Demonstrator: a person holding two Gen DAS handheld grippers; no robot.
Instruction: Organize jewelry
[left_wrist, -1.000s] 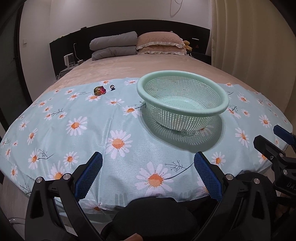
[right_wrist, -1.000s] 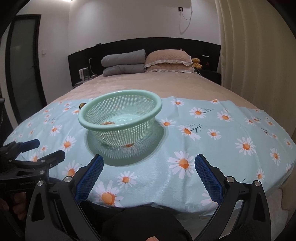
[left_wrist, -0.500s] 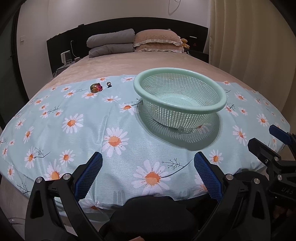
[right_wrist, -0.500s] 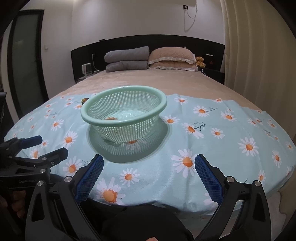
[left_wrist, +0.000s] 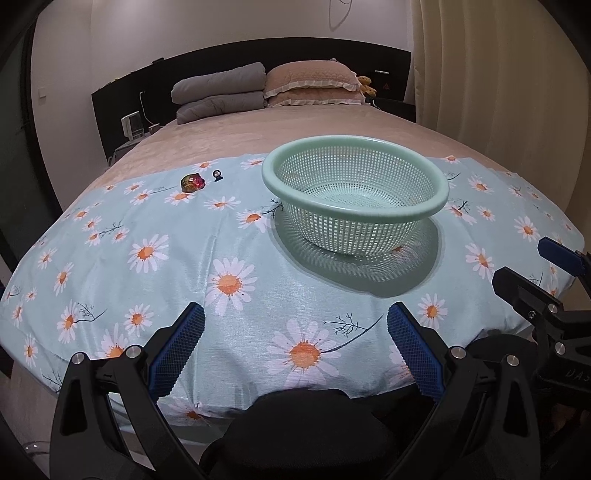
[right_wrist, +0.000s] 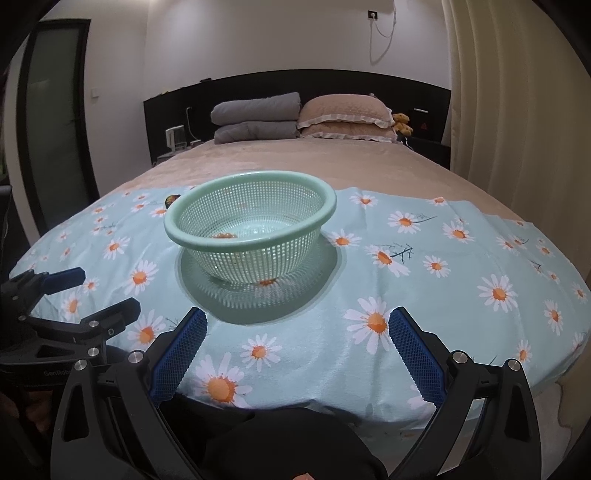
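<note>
A mint green mesh basket (left_wrist: 354, 199) stands on the daisy-print cloth (left_wrist: 155, 280); it also shows in the right wrist view (right_wrist: 251, 225). A shiny red-gold jewel piece (left_wrist: 192, 182) and a small dark ring (left_wrist: 217, 175) lie on the cloth far left of the basket. The jewel piece peeks out behind the basket's left rim in the right wrist view (right_wrist: 171, 199). My left gripper (left_wrist: 293, 339) is open and empty at the cloth's near edge. My right gripper (right_wrist: 295, 341) is open and empty, near the basket's front.
The cloth covers the foot of a beige bed (left_wrist: 295, 129) with grey and tan pillows (left_wrist: 258, 88) at a black headboard. A curtain (right_wrist: 517, 110) hangs at the right. Each gripper shows at the other view's side edge.
Both grippers have drawn back and lowered slightly, so the basket sits a little farther off. Both stay open and empty.
</note>
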